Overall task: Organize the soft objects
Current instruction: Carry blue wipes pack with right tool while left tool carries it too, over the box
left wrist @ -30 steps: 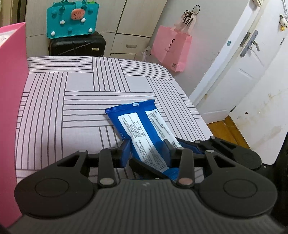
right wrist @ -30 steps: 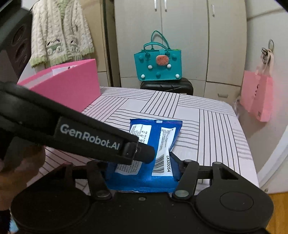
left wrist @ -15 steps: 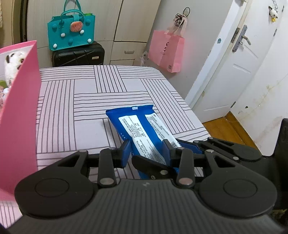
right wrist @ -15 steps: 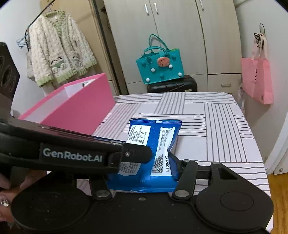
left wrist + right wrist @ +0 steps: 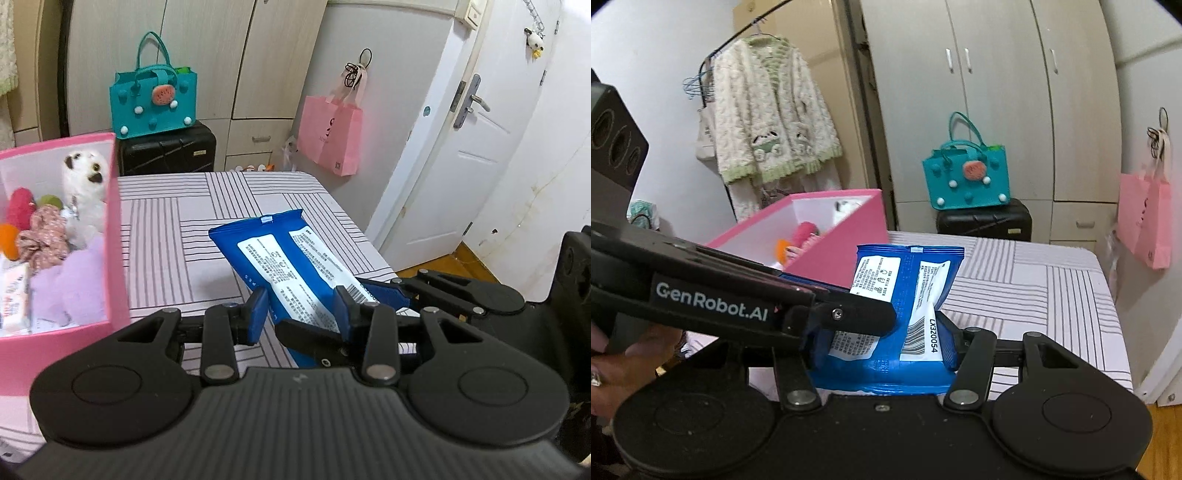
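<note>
Left wrist view showed both my left hand-held gripper [image 5: 300, 314] and right hand-held gripper [image 5: 882, 341] clamped on the blue packet [image 5: 280, 258], lifted above the desk [image 5: 184, 236] beside the pink box [image 5: 114, 236].

Readable text: a brand and a code

"GenRobot.AI" stands in white on the black left gripper [image 5: 849, 317] arm in the right wrist view. "LX320054" runs beside the barcode on the white label of the blue pack [image 5: 908, 291]. The pack's other print is too small to read.

Left gripper [image 5: 301, 314] and right gripper [image 5: 882, 343] angled downward, fingers [image 5: 257, 314] clamped on one shared packet.
</note>
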Tool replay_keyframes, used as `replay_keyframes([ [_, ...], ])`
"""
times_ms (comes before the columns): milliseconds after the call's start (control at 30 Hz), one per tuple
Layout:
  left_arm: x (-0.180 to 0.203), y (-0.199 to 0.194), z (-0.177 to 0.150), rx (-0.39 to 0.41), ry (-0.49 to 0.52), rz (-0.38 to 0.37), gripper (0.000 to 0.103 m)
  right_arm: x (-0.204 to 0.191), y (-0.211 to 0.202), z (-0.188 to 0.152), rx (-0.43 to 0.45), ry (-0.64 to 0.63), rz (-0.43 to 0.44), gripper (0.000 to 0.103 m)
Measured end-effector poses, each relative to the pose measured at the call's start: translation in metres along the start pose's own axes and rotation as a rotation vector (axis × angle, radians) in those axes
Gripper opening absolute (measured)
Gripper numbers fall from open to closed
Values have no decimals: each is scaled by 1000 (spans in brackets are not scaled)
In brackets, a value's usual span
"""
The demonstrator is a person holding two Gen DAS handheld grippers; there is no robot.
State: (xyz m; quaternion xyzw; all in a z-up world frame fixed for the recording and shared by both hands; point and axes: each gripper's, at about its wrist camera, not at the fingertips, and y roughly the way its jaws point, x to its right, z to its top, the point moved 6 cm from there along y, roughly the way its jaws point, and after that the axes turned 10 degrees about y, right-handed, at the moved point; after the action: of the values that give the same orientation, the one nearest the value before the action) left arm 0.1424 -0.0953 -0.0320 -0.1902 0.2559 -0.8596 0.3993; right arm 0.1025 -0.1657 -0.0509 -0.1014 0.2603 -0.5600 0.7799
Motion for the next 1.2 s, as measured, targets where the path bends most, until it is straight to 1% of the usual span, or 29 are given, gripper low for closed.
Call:
replay_keyframes([
  [100,0,-21,3,12,11,8,37,-17,-9,7,13,-25,16,61],
  [267,-7,-57,6,61,19,12,37,-44,-20,16,23,-70,55,61],
  [433,-23,-84,3,101,13,50,37,-70,-14,24,10,-98,107,61],
  [700,-68,-111,8,153,-33,104,37,-107,15,47,-12,-119,185,61],
  [933,-105,-126,19,202,-53,153,37,-136,46,71,-18,-158,230,61],
  [1100,-133,-125,30,212,-69,179,37,-146,72,85,-16,-162,236,61],
  [1200,-152,-117,35,206,-102,190,37,-149,92,90,-32,-160,230,61],
])
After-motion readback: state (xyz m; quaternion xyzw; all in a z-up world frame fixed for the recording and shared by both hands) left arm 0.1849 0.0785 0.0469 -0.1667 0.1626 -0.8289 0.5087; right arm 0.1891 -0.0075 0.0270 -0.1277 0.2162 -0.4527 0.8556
